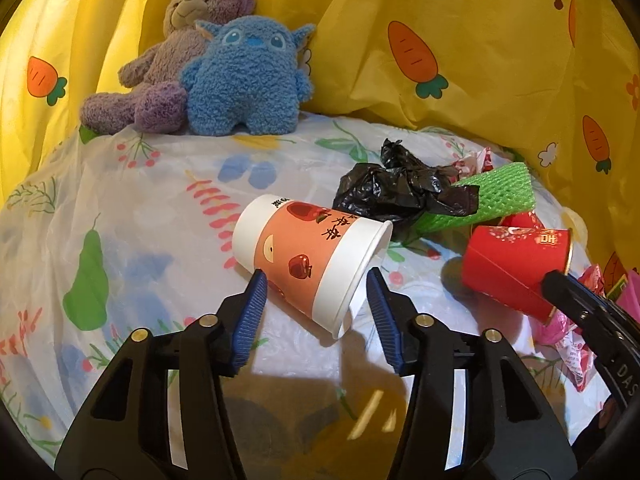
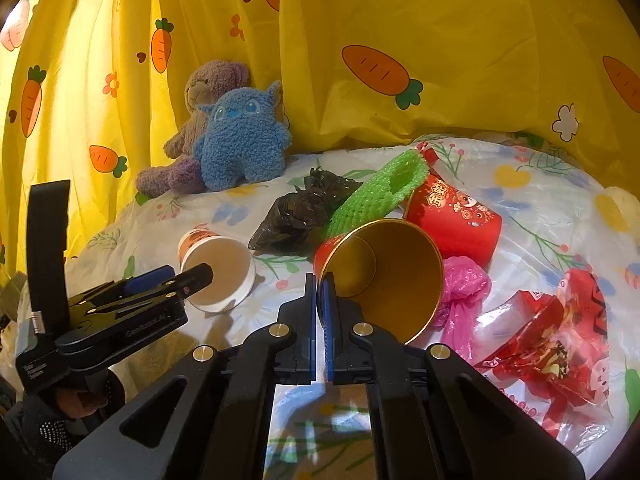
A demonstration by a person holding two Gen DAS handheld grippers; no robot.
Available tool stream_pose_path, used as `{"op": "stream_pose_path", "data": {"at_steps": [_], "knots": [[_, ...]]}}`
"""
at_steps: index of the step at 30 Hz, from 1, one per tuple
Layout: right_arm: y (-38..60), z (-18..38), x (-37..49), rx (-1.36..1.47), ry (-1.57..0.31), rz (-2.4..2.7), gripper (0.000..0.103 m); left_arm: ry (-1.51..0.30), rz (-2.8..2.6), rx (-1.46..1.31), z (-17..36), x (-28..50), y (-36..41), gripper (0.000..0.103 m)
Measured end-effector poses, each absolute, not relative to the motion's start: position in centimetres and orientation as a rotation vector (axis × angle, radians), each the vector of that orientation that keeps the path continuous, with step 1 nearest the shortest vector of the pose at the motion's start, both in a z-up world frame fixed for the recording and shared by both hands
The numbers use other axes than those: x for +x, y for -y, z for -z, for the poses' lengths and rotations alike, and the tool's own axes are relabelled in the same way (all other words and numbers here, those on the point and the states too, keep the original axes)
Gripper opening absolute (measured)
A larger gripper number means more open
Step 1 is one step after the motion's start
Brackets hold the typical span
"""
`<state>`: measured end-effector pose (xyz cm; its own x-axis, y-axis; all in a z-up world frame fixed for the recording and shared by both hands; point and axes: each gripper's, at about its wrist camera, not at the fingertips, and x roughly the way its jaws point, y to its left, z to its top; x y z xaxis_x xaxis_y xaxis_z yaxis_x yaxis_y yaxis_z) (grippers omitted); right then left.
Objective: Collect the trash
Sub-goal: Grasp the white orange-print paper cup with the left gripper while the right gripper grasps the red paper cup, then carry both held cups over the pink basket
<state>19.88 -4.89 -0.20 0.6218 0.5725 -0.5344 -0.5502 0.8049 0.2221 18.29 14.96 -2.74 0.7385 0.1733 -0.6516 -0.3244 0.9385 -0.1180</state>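
The right tool [image 2: 320, 280] is closed tight on the rim of a red cup [image 2: 384, 276], which tips with its mouth toward the camera; its gold inside is empty. The left tool [image 1: 316, 280] stands part open with its blue pads either side of a paper cup [image 1: 308, 256] lying on its side; the left pad meets the cup's wall, while the right pad sits just off the white rim, so a firm grip cannot be told. That cup is white with an orange band printed with red apples and dark characters, and in the right wrist view its brown inside looks empty.

All the trash lies on a tabletop [image 1: 132, 216] under a clear sheet over a floral cloth. Just right of the red cup are a pink bag [image 2: 464, 288] and a crumpled red wrapper [image 2: 560, 336]. Behind it lies a second red cup [image 2: 456, 220], printed with cartoon figures. Farther back, a green foam net [image 2: 380, 192] leans against a crumpled black bag [image 2: 300, 212]. At the back, against a yellow curtain [image 2: 440, 20] with carrots, sit a blue plush [image 2: 240, 136] and a purple bear [image 2: 208, 84].
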Motion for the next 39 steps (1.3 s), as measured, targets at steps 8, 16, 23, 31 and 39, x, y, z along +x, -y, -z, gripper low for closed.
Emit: {"op": "stream_pose_path", "data": {"at_steps": [8, 16, 23, 31, 39], "knots": [[6.0, -1.0, 18.3, 0.047, -0.589, -0.671, 0.004, -0.724, -0.298, -0.257, 3.3, 18.6, -15.7, 0.002], [7.3, -2.4, 16.1, 0.017, -0.527, -0.670, 0.004, -0.629, -0.278, -0.274, 1.8, 16.2, -15.2, 0.002], [9.3, -3.8, 12.9, -0.044, -0.428, -0.641, 0.004, -0.535, -0.207, -0.252, -0.6, 12.4, -12.5, 0.002], [12.8, -4.7, 10.7, -0.044, -0.404, -0.575, 0.004, -0.521, -0.098, -0.205, -1.4, 11.0, -8.1, 0.002], [17.2, -5.5, 9.0, -0.023, -0.370, -0.478, 0.004, -0.495, 0.002, -0.166, -2.6, 10.5, -3.7, 0.002]]}}
